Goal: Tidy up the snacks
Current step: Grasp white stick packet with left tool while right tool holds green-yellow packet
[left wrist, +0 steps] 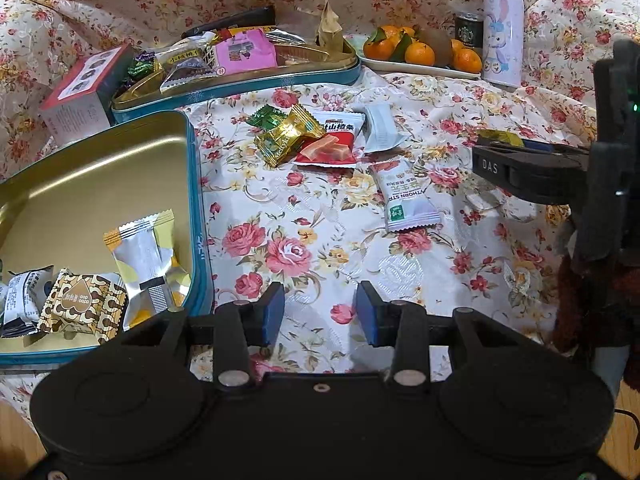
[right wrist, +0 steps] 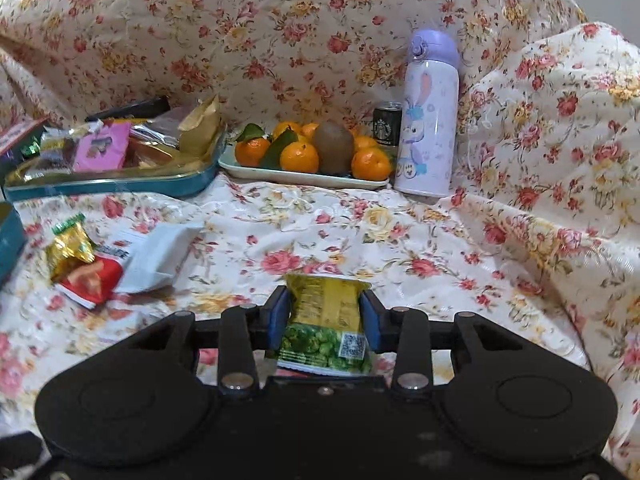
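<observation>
My left gripper (left wrist: pixel 320 312) is open and empty, low over the floral cloth beside a teal tin with a gold inside (left wrist: pixel 100 176). That tin holds several wrapped snacks (left wrist: pixel 140 264) in its near corner. Loose snacks lie ahead: gold candies (left wrist: pixel 288 136), a red packet (left wrist: pixel 328 144), a white packet (left wrist: pixel 380 128) and a hawthorn strip packet (left wrist: pixel 404 196). My right gripper (right wrist: pixel 325 316) is shut on a yellow-green pea snack packet (right wrist: pixel 326 320). It shows at the right edge of the left wrist view (left wrist: pixel 532 164), above the cloth.
A second teal tin (left wrist: pixel 256 80) full of snacks stands behind, with a box (left wrist: pixel 80 92) to its left. A tray of tangerines and a kiwi (right wrist: pixel 308 152), a Starbucks can (right wrist: pixel 386 124) and a purple bunny bottle (right wrist: pixel 430 120) stand at the back. Draped cloth rises at the right.
</observation>
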Motion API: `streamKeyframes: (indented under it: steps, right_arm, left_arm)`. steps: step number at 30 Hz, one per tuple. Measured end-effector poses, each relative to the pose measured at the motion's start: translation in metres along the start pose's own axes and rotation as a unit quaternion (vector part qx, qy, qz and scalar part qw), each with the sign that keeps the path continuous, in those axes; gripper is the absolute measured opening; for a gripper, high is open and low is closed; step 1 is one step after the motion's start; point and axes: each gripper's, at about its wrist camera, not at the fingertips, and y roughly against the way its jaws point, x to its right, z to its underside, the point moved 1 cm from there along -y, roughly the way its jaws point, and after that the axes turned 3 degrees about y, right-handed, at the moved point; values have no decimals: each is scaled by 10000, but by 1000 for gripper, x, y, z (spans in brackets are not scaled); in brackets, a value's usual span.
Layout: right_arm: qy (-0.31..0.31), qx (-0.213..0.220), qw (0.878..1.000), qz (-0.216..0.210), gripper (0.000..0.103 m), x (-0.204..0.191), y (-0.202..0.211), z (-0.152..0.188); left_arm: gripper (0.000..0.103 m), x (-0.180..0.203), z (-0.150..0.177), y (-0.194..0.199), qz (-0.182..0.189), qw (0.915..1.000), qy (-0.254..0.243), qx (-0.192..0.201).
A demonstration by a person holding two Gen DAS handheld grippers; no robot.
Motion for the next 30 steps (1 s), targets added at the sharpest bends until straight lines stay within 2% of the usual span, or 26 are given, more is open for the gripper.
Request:
streamKeyframes:
  steps: [5, 15, 20, 24, 30]
  right_arm:
    - [-197, -89, 9997, -130, 42, 8, -9, -2]
    - [-669, -42, 9967, -455, 43, 18, -11, 2]
    - [-826, -23, 9951, -551, 43, 22, -11, 2]
    - [-877, -20, 9944, -582, 43, 22, -10, 3]
    - [-938, -14, 9938, -600, 43, 23, -10, 4]
  left_arm:
    - [48, 2, -2, -1, -56, 10000, -38, -71]
    - [48, -1, -15, -1, 22, 9994, 230, -258]
    - [48, 2, -40, 6, -29, 9997, 233, 27]
    - [48, 7, -63, 3, 83, 9997, 229, 84]
    - [48, 29, -95, -10, 180, 9996, -50, 210]
